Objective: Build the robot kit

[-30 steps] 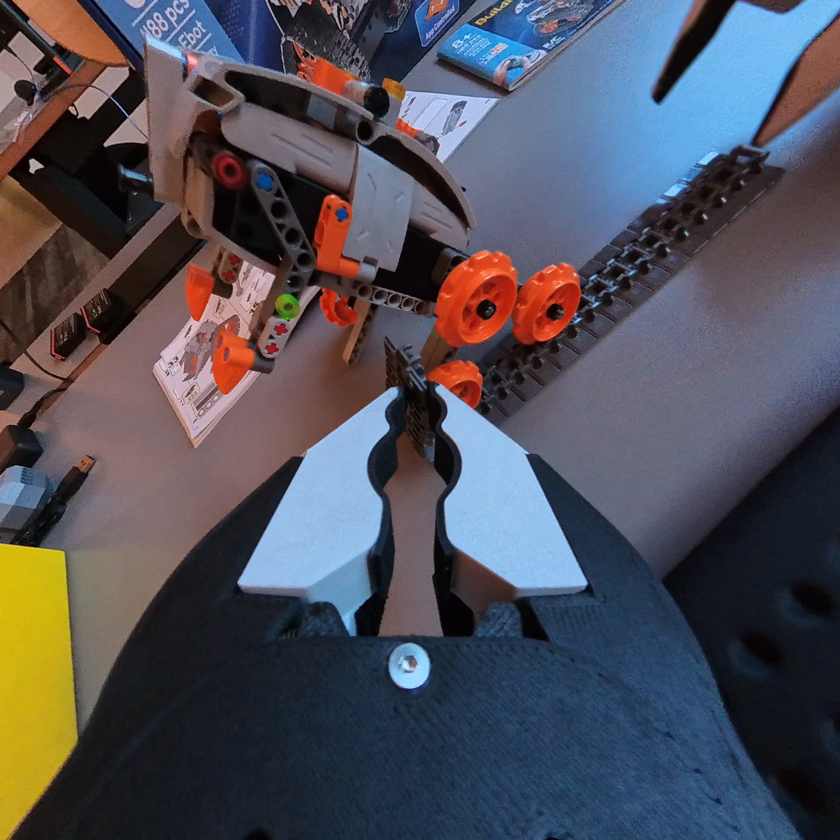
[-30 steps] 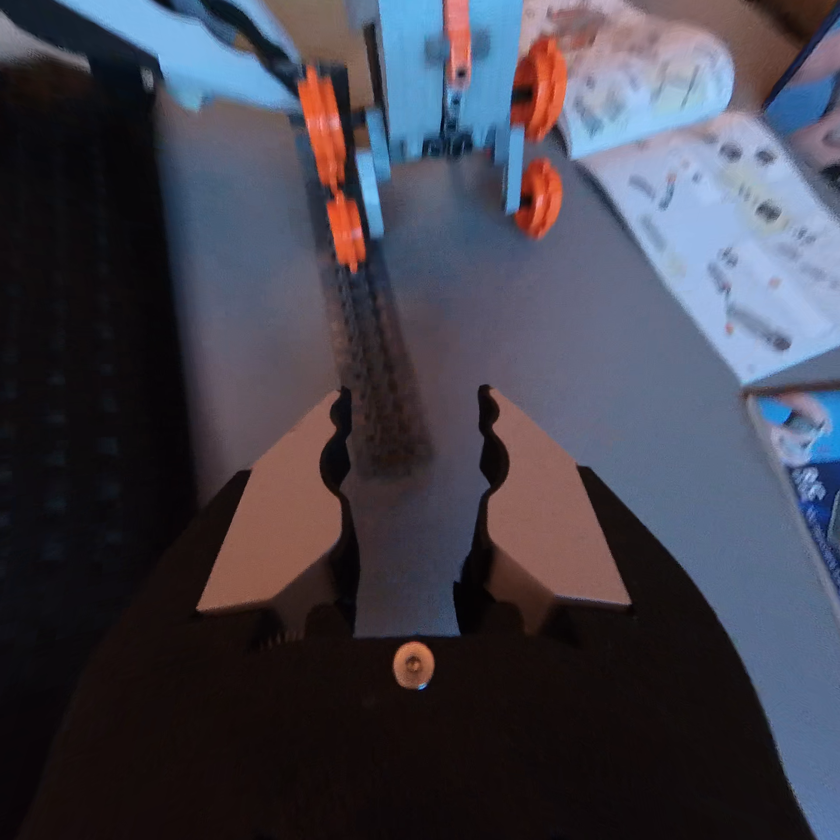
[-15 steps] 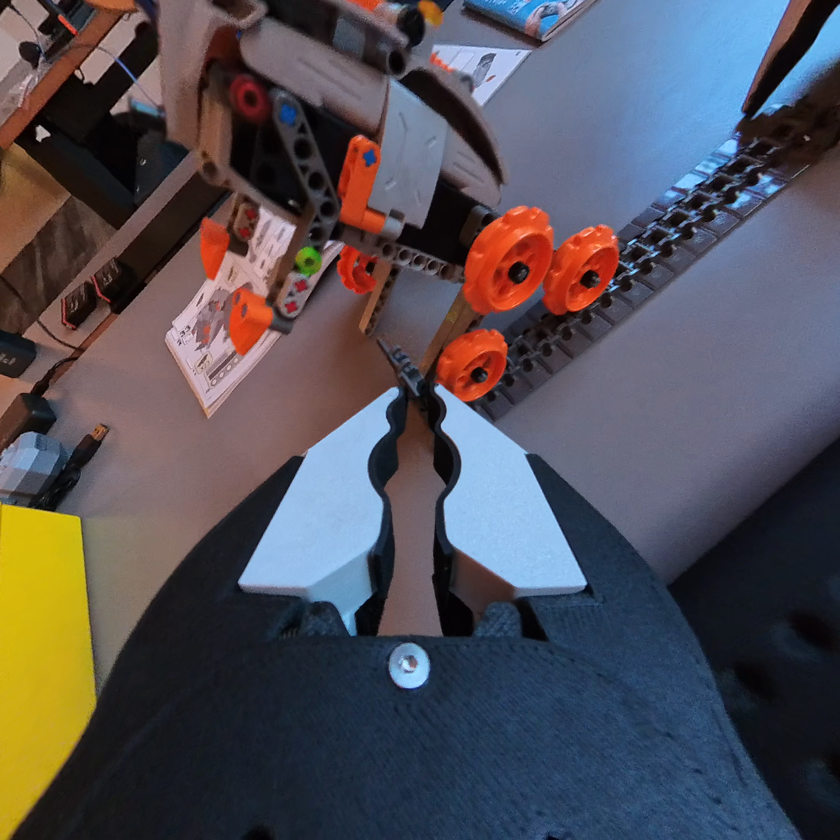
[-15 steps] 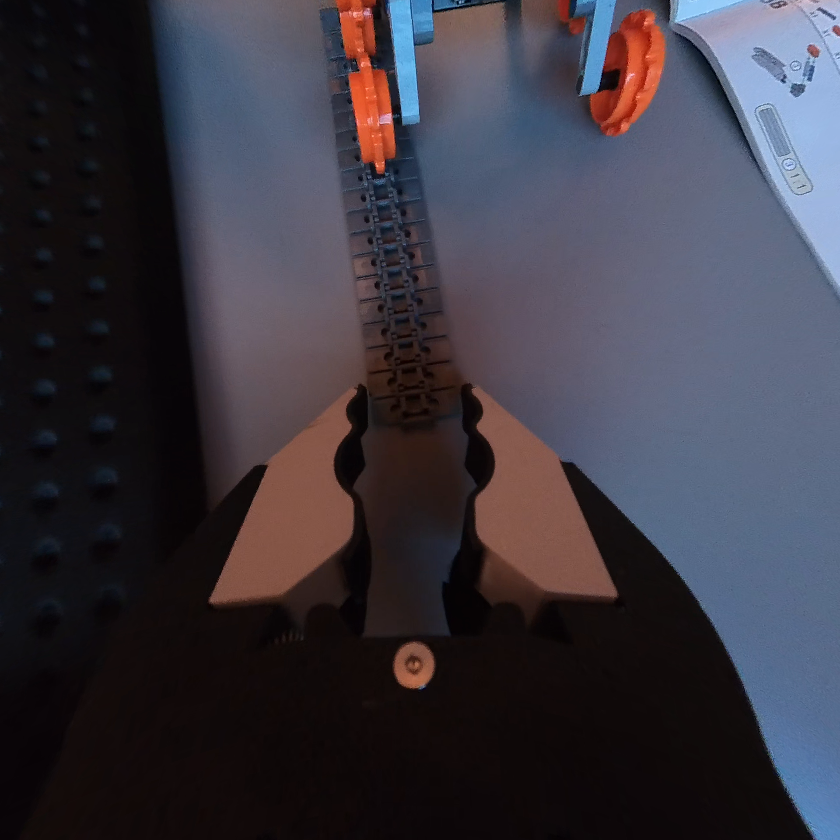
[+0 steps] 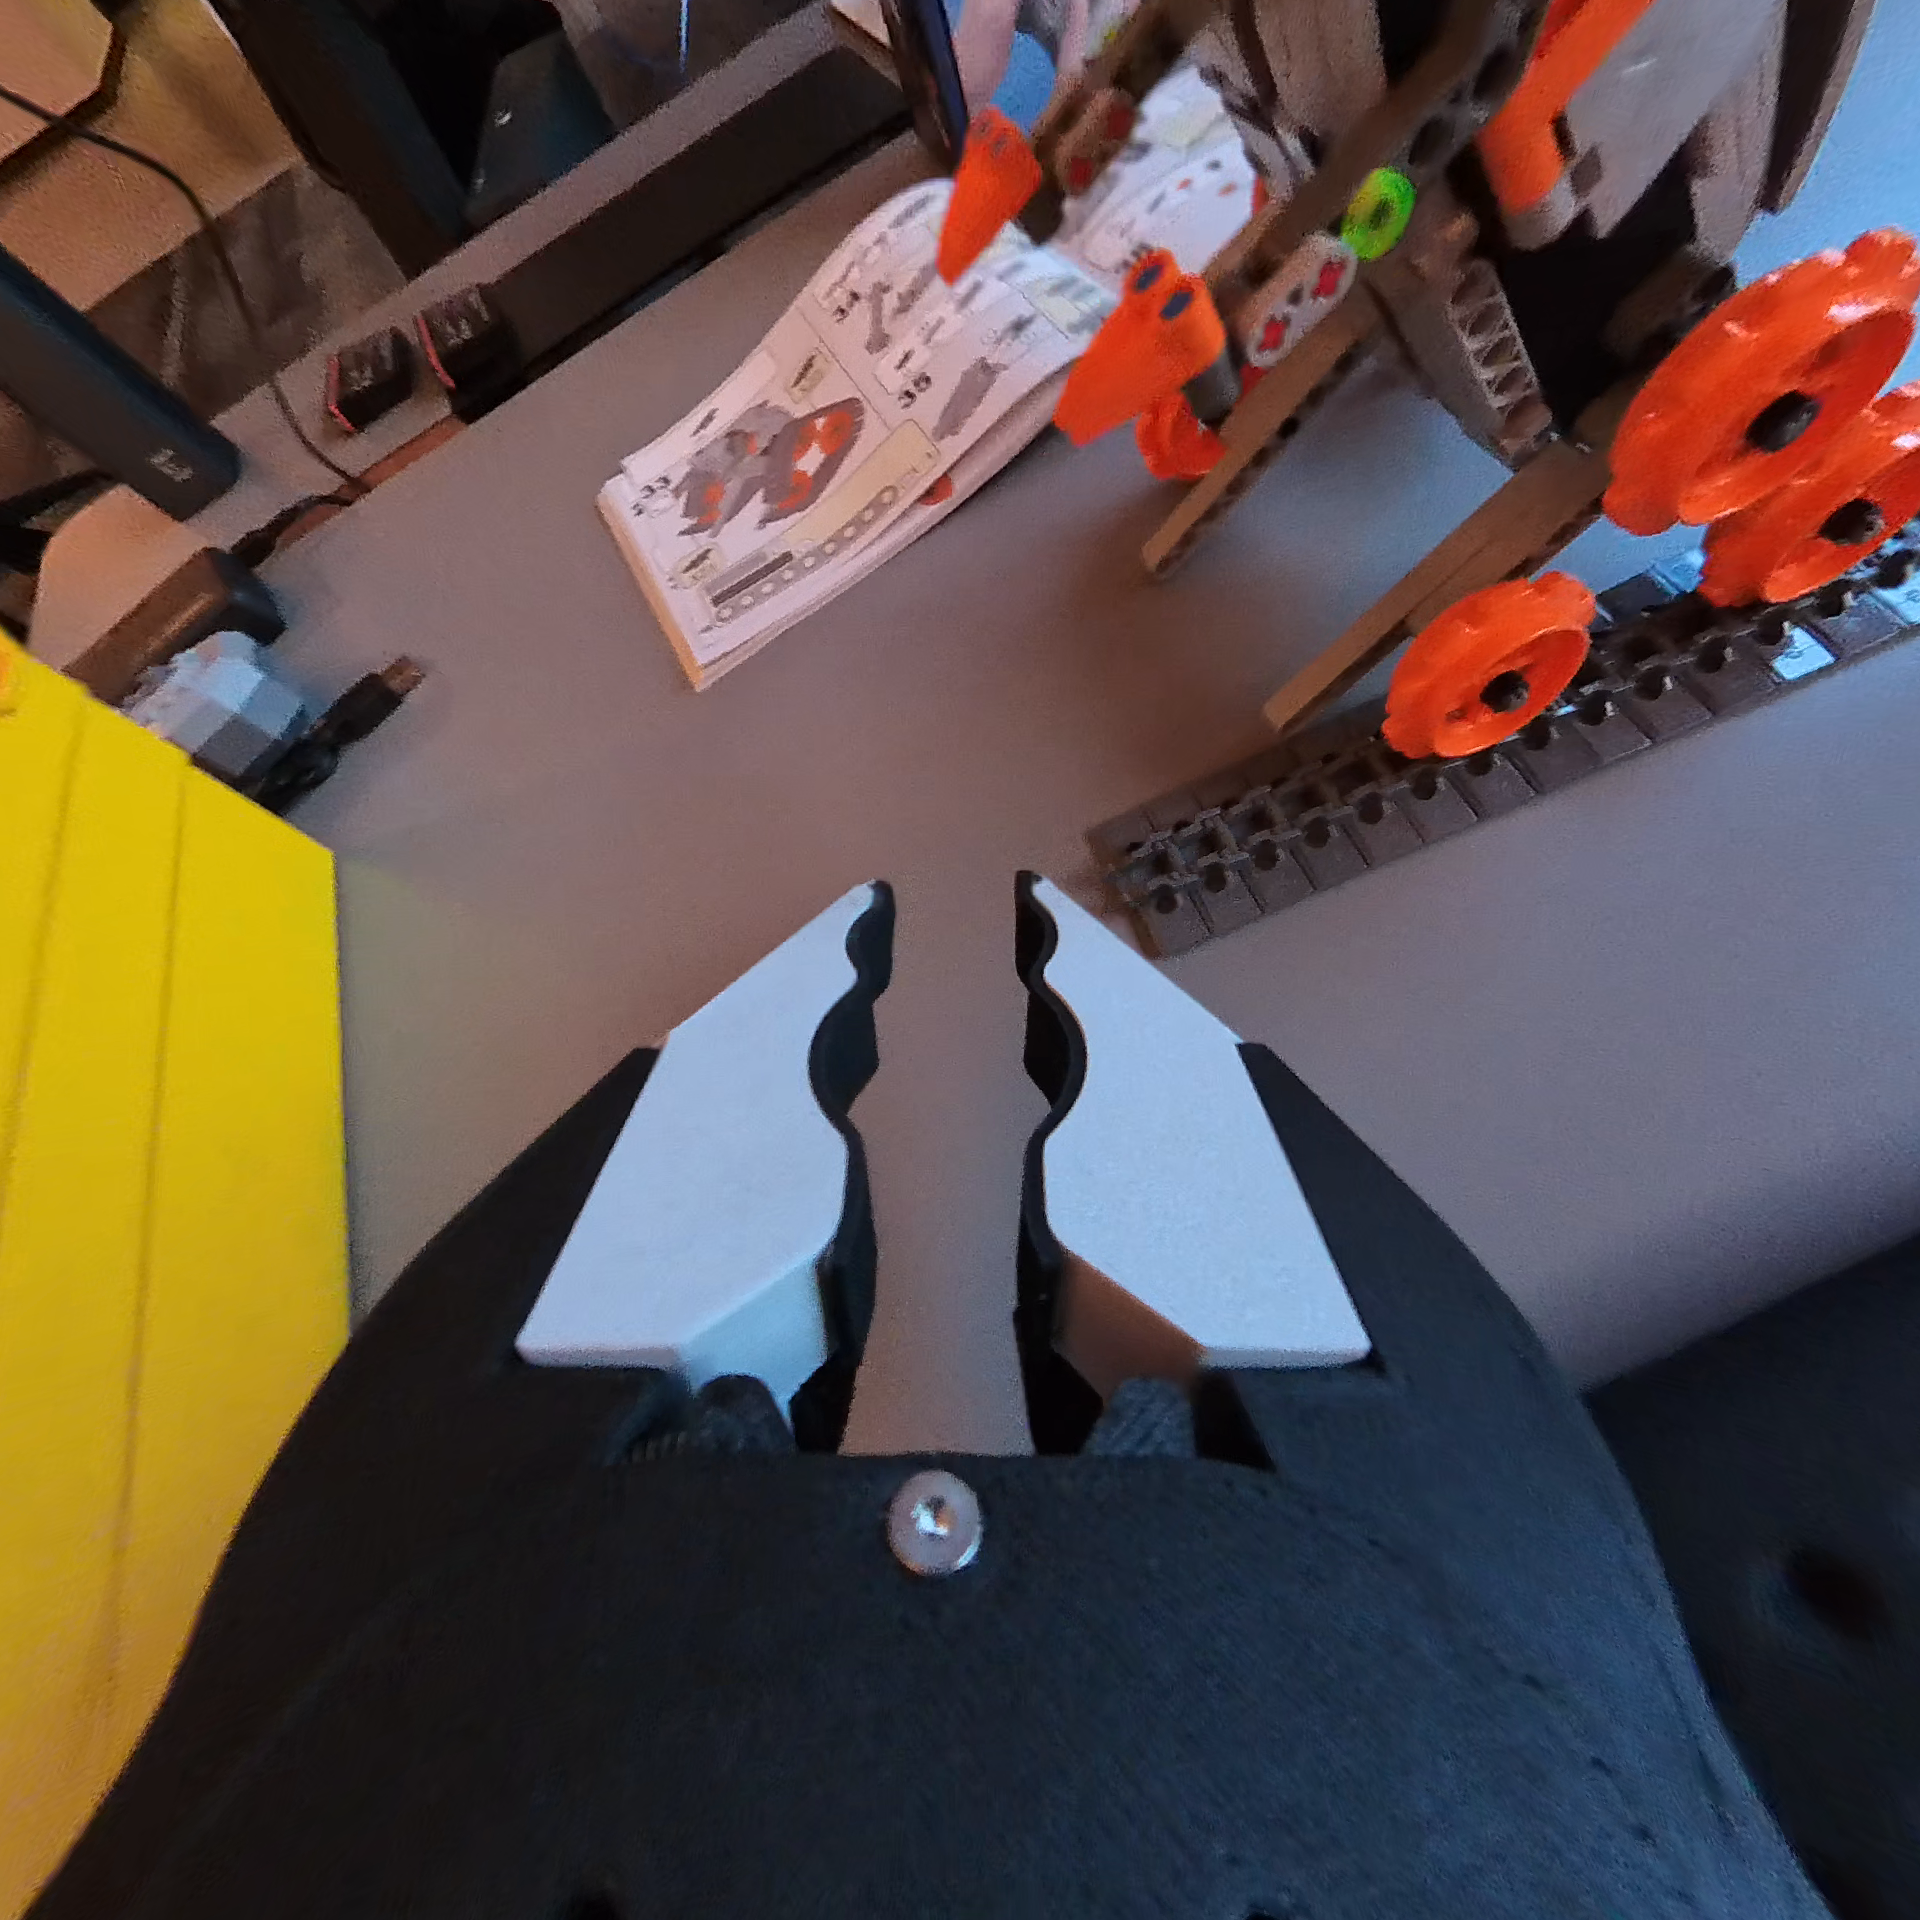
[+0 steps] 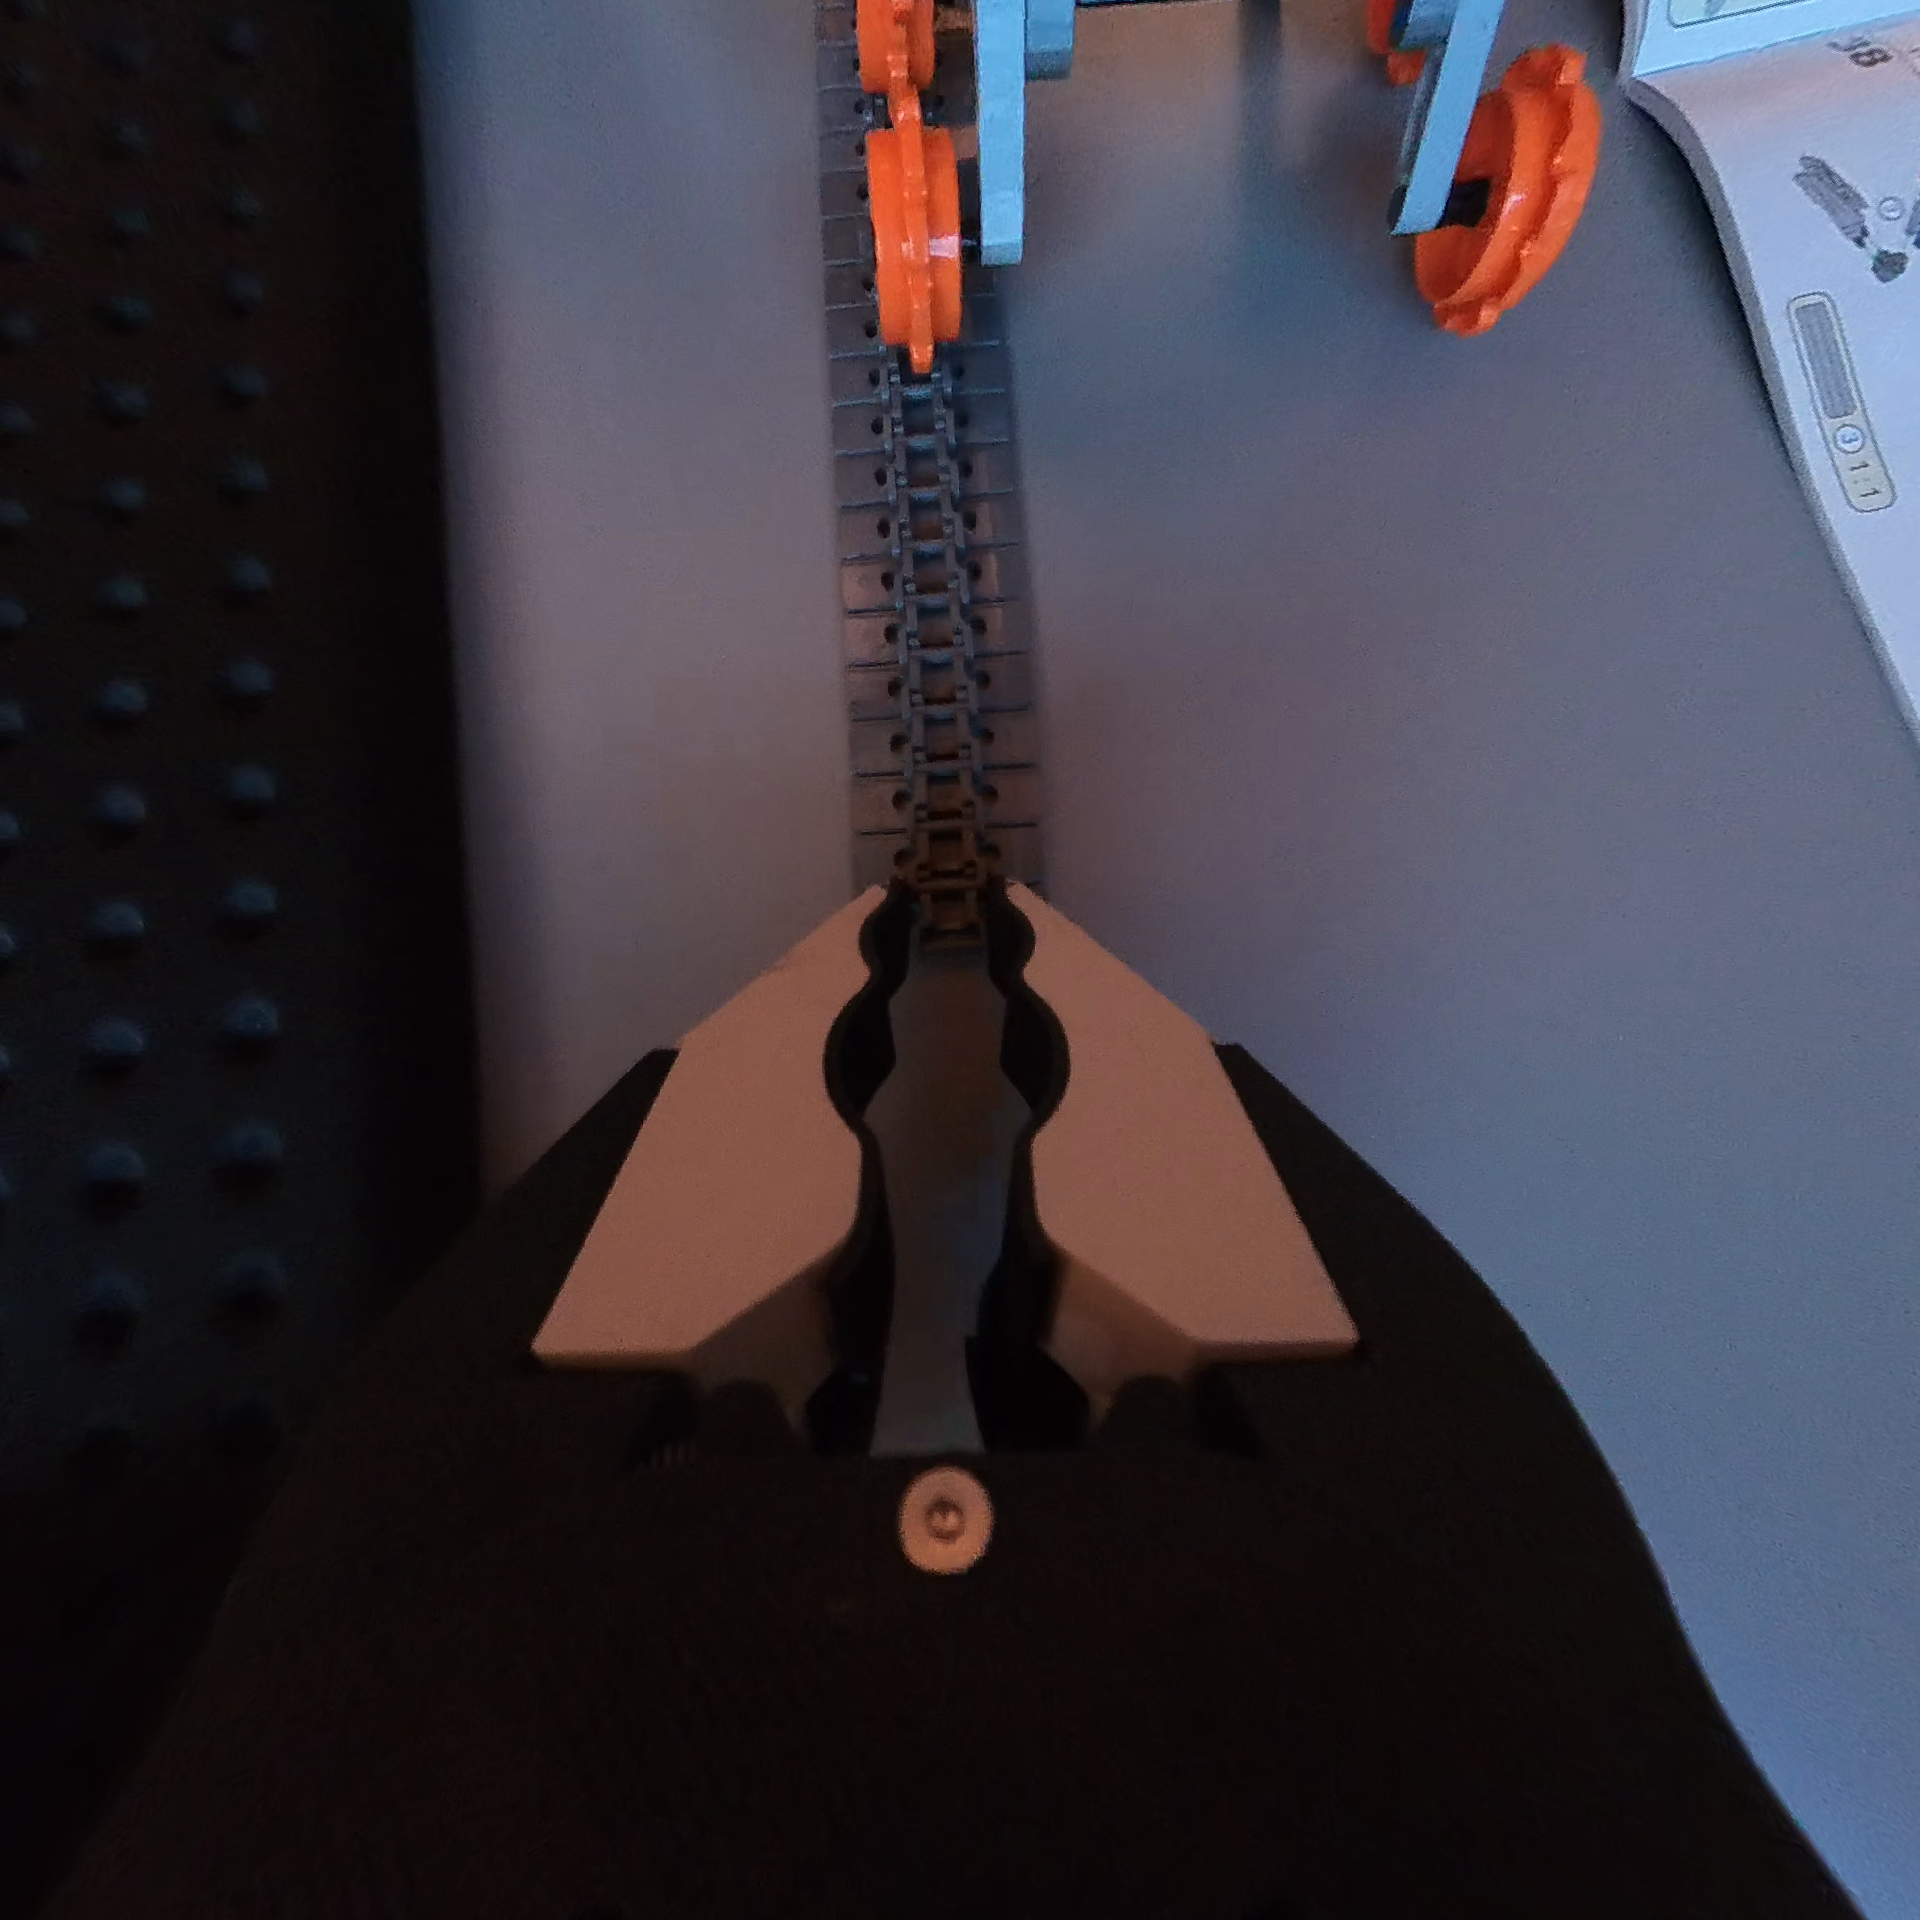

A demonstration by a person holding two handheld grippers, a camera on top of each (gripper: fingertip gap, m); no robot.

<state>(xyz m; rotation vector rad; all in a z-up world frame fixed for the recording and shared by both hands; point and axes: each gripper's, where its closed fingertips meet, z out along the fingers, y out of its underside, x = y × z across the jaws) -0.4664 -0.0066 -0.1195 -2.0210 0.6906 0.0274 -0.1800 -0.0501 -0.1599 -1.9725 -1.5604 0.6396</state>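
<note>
Printed, numbered instruction booklet

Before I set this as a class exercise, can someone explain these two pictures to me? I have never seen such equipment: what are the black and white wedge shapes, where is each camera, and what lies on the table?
Each picture comes from a camera fixed on a hand-held gripper, looking forward along its two white fingers. There is no robot arm; a person holds one gripper in each hand.

In the left wrist view, the left gripper has its jaws apart with nothing between them, above the grey table.

In the right wrist view, the right gripper has its jaws closed on the near end of a dark toy track that lies flat on the table.

Farther along the track stands a brick-built model with orange wheels. An open instruction booklet lies beside it, and a yellow box is at the left edge.
</note>
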